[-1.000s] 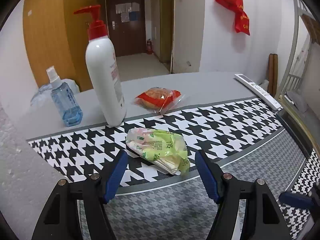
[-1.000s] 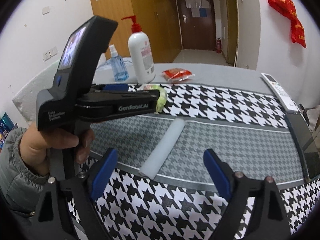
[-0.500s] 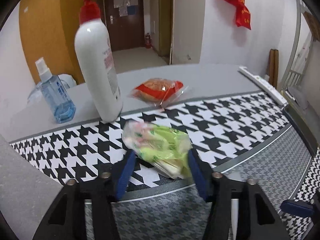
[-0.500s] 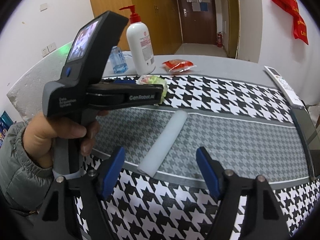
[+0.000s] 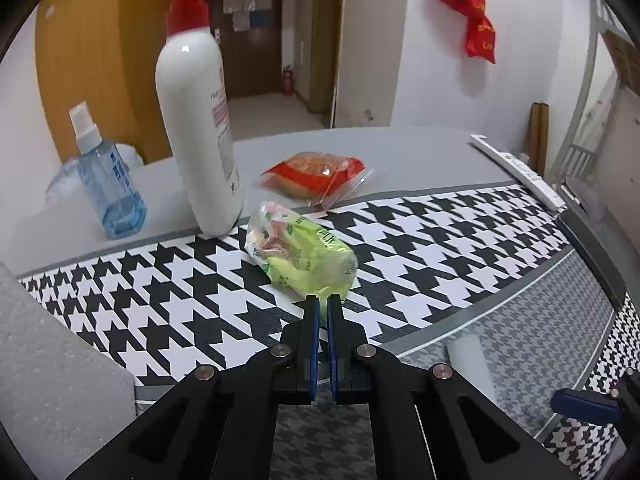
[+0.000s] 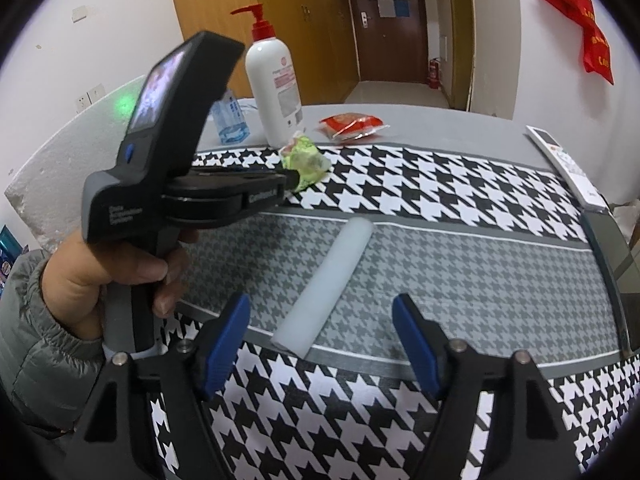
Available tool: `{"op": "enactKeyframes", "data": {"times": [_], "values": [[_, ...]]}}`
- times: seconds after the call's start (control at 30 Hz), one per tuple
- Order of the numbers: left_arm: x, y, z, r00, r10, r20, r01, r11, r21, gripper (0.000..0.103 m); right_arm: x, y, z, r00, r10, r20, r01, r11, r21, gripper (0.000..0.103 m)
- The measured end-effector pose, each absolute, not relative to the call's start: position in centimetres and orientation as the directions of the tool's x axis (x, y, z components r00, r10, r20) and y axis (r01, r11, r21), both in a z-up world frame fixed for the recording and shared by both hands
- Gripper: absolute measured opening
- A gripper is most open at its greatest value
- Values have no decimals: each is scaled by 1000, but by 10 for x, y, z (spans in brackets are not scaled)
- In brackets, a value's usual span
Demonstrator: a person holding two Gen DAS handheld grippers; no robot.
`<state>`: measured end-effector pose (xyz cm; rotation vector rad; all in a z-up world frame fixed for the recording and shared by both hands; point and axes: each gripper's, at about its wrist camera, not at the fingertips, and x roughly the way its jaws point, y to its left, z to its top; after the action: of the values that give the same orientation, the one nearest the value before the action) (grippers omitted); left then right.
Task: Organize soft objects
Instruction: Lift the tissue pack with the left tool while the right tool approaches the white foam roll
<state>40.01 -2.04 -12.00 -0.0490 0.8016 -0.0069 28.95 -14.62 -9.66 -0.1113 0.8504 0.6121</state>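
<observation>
Houndstooth cloth (image 5: 420, 240), pinched green packet (image 5: 304, 256)

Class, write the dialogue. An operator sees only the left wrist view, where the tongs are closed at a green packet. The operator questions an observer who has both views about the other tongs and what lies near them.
Operator: My left tongs look shut on the green packet's edge. Are the other tongs open?
Observer: Yes. The right tongs are wide open and hold nothing.
Operator: I see only a white stub at my lower right. What is it?
Observer: It is a white foam roll lying diagonally on the grey band. Its near end sits between the open right fingers, apart from both.
</observation>
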Motion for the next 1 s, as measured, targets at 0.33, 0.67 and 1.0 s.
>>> {"op": "enactKeyframes", "data": {"times": [0.33, 0.67, 1.0], "values": [[379, 0, -108, 715, -50, -698, -17, 996, -88, 3, 287, -140, -98, 493, 459, -739, -548, 824, 147, 77], [360, -5, -96, 741, -99, -664, 20, 992, -125, 3, 289, -136, -101, 496, 446, -745, -544, 828, 134, 77], [385, -13, -101, 720, -37, -693, -44, 994, -99, 54, 285, -147, -95, 513, 464, -722, -542, 827, 147, 77]]}}
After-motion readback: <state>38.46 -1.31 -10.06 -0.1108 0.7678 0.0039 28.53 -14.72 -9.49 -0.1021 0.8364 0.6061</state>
